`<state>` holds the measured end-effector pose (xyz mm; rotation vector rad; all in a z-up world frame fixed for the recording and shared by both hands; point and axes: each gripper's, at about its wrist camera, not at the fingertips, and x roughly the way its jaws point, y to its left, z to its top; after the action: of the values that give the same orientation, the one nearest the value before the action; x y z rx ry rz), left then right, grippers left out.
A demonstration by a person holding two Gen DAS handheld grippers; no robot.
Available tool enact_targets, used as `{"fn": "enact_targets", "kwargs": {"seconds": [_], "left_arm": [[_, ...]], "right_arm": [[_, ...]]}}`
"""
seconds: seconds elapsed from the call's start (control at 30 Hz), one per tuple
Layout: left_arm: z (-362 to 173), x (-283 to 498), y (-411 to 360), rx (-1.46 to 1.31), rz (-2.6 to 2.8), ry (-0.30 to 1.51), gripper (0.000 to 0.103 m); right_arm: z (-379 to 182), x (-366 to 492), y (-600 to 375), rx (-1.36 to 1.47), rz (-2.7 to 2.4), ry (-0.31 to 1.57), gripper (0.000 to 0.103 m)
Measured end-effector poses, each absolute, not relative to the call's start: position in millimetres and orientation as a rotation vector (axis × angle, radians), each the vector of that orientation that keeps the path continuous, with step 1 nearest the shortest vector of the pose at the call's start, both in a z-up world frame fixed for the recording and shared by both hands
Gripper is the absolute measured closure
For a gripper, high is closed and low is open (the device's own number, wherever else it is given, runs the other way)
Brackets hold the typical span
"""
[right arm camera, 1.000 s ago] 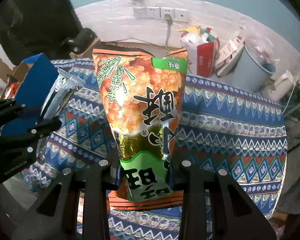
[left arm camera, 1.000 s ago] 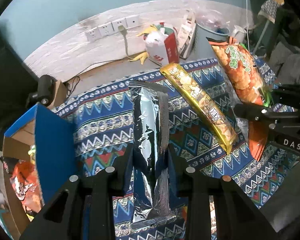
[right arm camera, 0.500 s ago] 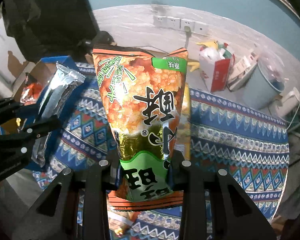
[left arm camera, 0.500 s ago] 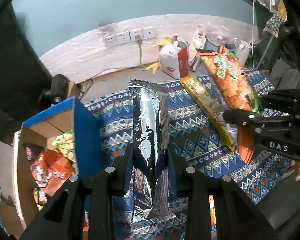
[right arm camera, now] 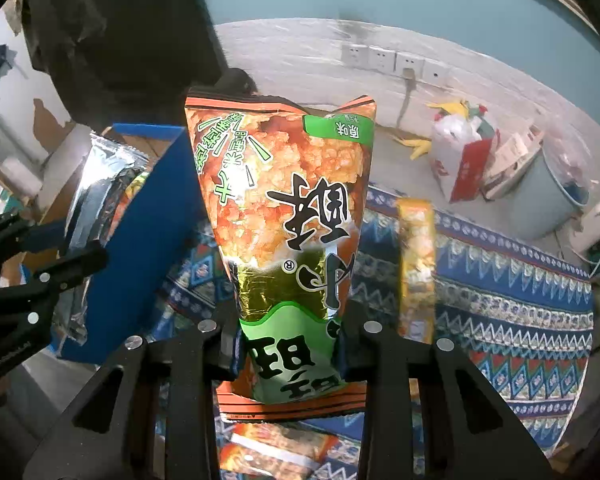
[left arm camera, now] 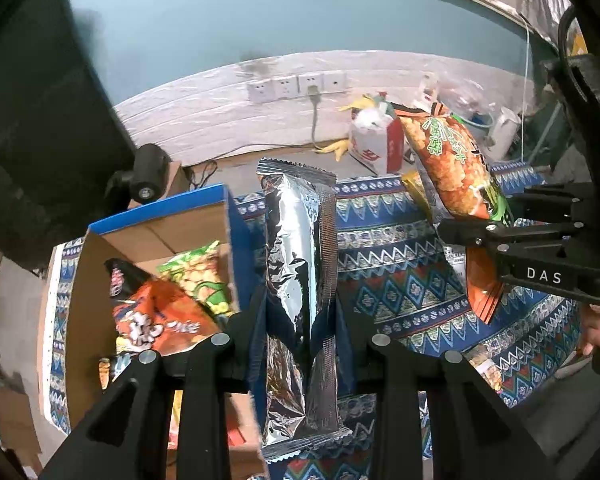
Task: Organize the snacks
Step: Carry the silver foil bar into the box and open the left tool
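My left gripper [left arm camera: 300,320] is shut on a long silver foil snack pack [left arm camera: 300,260] and holds it upright above the patterned cloth, beside the right wall of a blue cardboard box [left arm camera: 156,236]. The box holds an orange-red snack bag [left arm camera: 156,320] and a green one [left arm camera: 200,272]. My right gripper [right arm camera: 290,340] is shut on an orange and green rice-cracker bag [right arm camera: 284,208], held in the air right of the box [right arm camera: 140,240]. The left gripper [right arm camera: 40,280] with the silver pack [right arm camera: 96,184] shows at the left of the right wrist view.
A long yellow snack pack [right arm camera: 416,268] and another orange pack [right arm camera: 276,452] lie on the blue patterned cloth [right arm camera: 520,280]. Behind the cloth stand a red-and-white bag [left arm camera: 376,144], a grey bin [right arm camera: 548,200] and a wall with sockets [left arm camera: 296,84].
Both grippers have moved left toward the blue box with their packs still held. The box's inside and its bags now show in the left wrist view.
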<state>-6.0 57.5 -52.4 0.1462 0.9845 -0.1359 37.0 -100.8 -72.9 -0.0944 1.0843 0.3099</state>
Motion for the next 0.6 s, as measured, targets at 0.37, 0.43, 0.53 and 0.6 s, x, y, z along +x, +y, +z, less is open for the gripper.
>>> {"fn": "enact_targets", "kwargs": {"seconds": [0.37, 0.43, 0.53, 0.6], "left_arm": [[-46.0, -15.5, 98.6, 0.091, -0.090, 0.972, 0.071], [-45.5, -17.6, 107.9, 0.078, -0.079, 0.970, 0.071], [-45.1, -21.4, 118.1, 0.072, -0.058, 0.964, 0.071], [-45.1, -24.0, 128.5, 0.060, -0.045, 0.961, 0.071]], "right_arm": [[-65.8, 44.9, -58.6, -0.115, 0.359, 1.072, 0.071], [-64.9, 45.9, -49.7, -0.120, 0.370, 1.072, 0.071], [-62.8, 47.9, -37.0, -0.128, 0.385, 1.068, 0.071], [-62.1, 48.4, -28.6, -0.133, 0.396, 1.066, 0.071]]}}
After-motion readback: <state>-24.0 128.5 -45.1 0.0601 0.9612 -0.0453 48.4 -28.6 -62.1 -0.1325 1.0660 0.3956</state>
